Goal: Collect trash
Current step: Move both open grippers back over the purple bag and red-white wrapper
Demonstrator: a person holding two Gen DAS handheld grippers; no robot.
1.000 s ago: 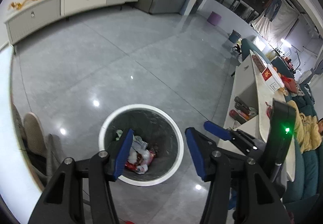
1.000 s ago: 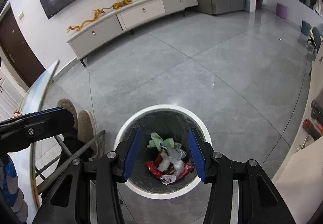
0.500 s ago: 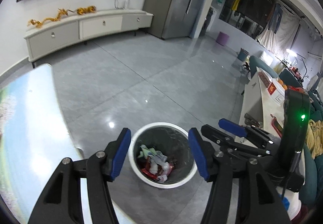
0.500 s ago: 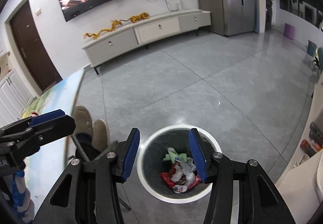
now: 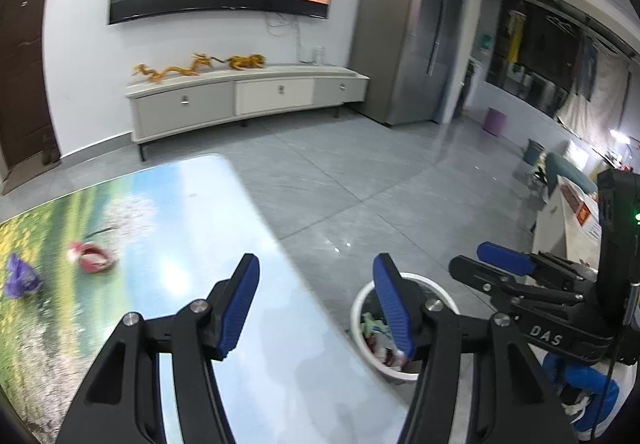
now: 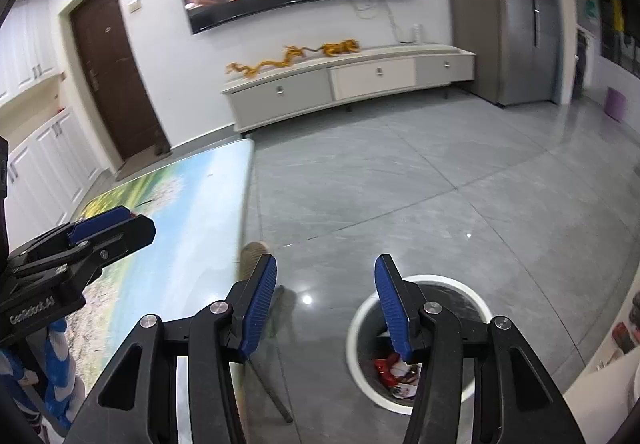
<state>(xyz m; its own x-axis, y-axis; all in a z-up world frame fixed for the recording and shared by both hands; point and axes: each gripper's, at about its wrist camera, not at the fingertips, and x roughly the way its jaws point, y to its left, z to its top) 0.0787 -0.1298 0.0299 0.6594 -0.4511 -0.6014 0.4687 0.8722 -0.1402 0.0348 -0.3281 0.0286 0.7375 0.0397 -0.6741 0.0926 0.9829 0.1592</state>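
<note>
The left gripper (image 5: 316, 298) was spread with nothing between its blue pads, hanging over the near edge of the worktop (image 5: 192, 228), whose surface bore a printed meadow scene. The right gripper (image 6: 326, 300) was likewise spread and empty; in the left wrist view it showed at the right edge of the frame. On the floor, low and right of centre in both views, stood the white-rimmed trash bin (image 6: 356, 328), with red and white wrappers (image 6: 394, 370) inside. Two pieces of trash lay on the worktop at the left of the left wrist view: a red and white wrapper (image 5: 92, 257) and, well apart from it, a crumpled purple piece (image 5: 20, 278).
</note>
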